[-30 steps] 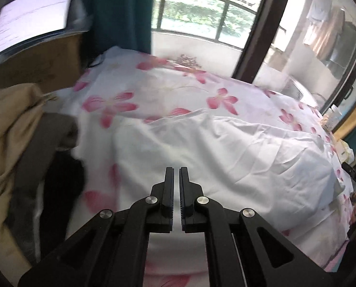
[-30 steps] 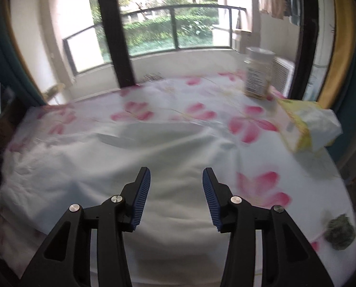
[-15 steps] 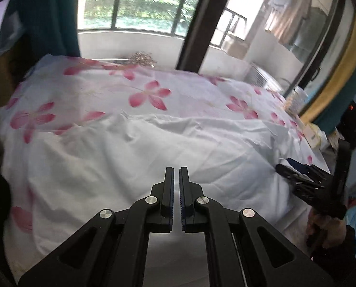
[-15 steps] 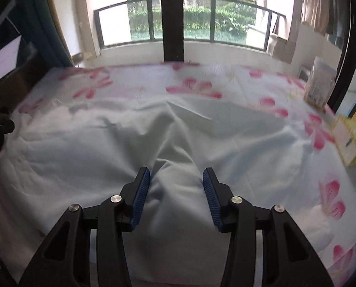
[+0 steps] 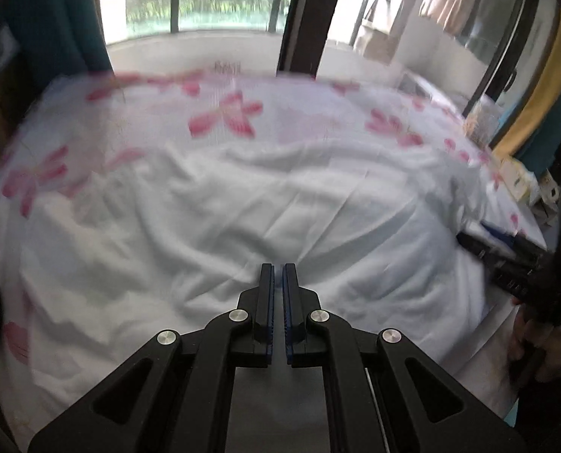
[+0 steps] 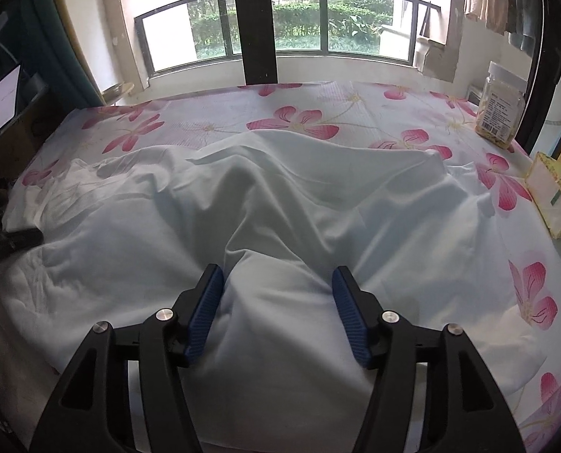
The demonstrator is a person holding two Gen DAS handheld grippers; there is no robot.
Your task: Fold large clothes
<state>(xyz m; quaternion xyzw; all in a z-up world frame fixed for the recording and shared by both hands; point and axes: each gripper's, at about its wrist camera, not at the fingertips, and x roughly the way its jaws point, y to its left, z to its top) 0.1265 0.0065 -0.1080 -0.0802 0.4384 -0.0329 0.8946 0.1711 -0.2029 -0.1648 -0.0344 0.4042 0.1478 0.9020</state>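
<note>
L gripper (image 5: 278,283): jaws all but closed, thin slit between pads. Whether any cloth is pinched can't be told; view is blurred. Tips sit low over the near part of the garment.
R gripper (image 6: 278,298): jaws have just been opening, now stand wide. A raised ridge of cloth lies between them; L pad (image 6: 205,313) looks to brush it, R pad apart. No squeeze, so nothing held.
Garment (image 6: 280,207): large white piece, spread over near half of bed, rumpled, ridges running from near edge toward the window. Far edge ends partway up the sheet.
Sheet (image 6: 299,120): pink-flower print, bare beyond the garment & along the R side.
Other stuff: jar (image 6: 501,109) at far R corner, yellow box (image 6: 554,196) just R of the garment, both well clear of the jaws. Person's hand (image 5: 544,343) on R gripper handle at the L view's edge.
Step (guess): regrip or release before next fold; fold not yet formed.
Risks:
- R closes on the ridge only: bunches cloth, fold comes out crooked.
- R bites too deep: grabs sheet w/ garment, drags sheet & the box.
- L, if empty, lifts nothing: one-sided pull skews the piece.
- Wrinkles left in: get locked into the fold.
</note>
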